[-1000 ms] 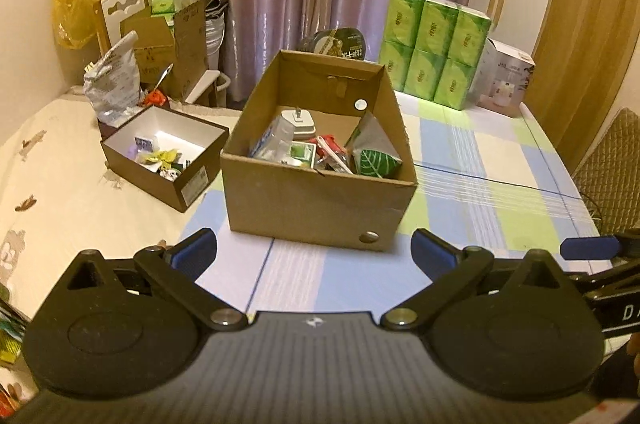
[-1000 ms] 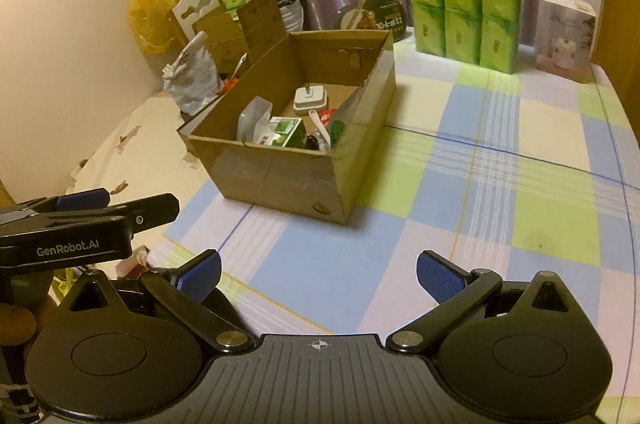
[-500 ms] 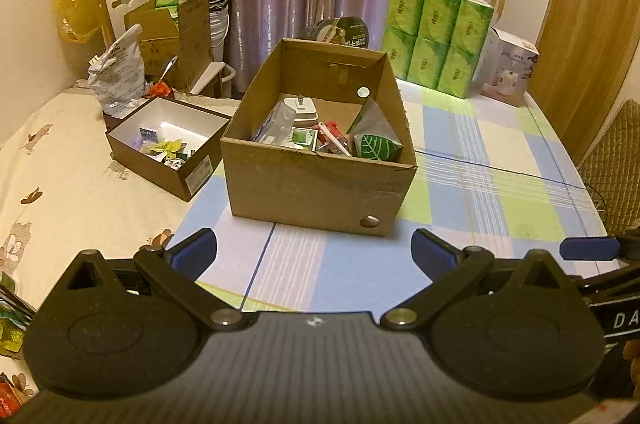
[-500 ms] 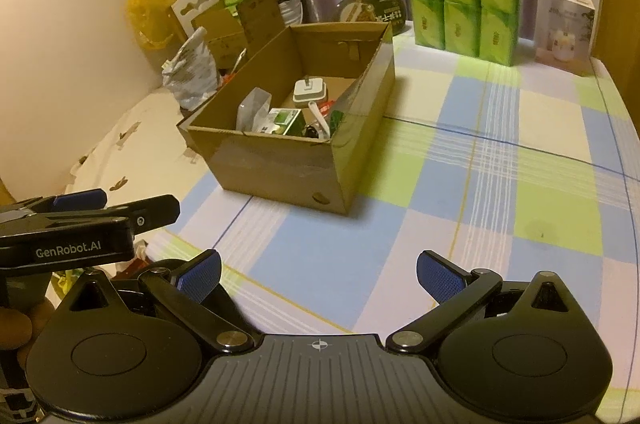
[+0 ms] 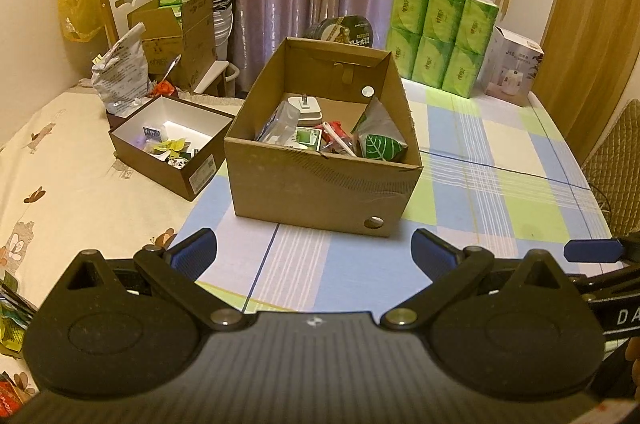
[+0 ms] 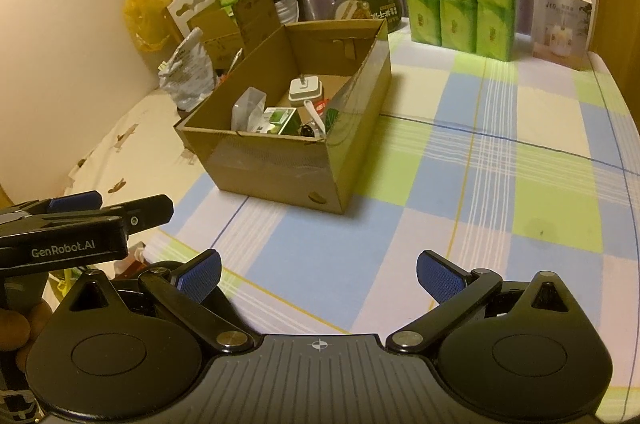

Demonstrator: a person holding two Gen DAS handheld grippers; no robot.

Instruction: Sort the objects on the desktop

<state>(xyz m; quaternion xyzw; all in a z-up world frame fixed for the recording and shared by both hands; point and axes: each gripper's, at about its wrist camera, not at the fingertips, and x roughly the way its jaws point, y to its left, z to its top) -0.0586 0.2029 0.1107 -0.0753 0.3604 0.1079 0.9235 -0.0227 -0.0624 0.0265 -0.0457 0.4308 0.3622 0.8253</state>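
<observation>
While both the left tongs [image 5: 314, 250] and right tongs [image 6: 319, 274] hover wide and empty near the counter's [image 6: 500, 184] front edge, reach squarely into the cardboard box [image 5: 320, 180] mid-counter for one item.

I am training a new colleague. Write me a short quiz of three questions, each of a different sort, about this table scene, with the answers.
1. True or false: both claws are open and hold nothing.
2. Multiple choice: where does the small white-lined box stand relative to the big cardboard box, in the left wrist view? A) inside it B) to its left, apart from it C) on top of it
3. Short answer: how many green tissue packs show on the front of the stack, and how are they arranged?

Key
1. True: the left claw and the right claw both stand wide apart and empty.
2. B
3. Six, in two rows of three.
</observation>
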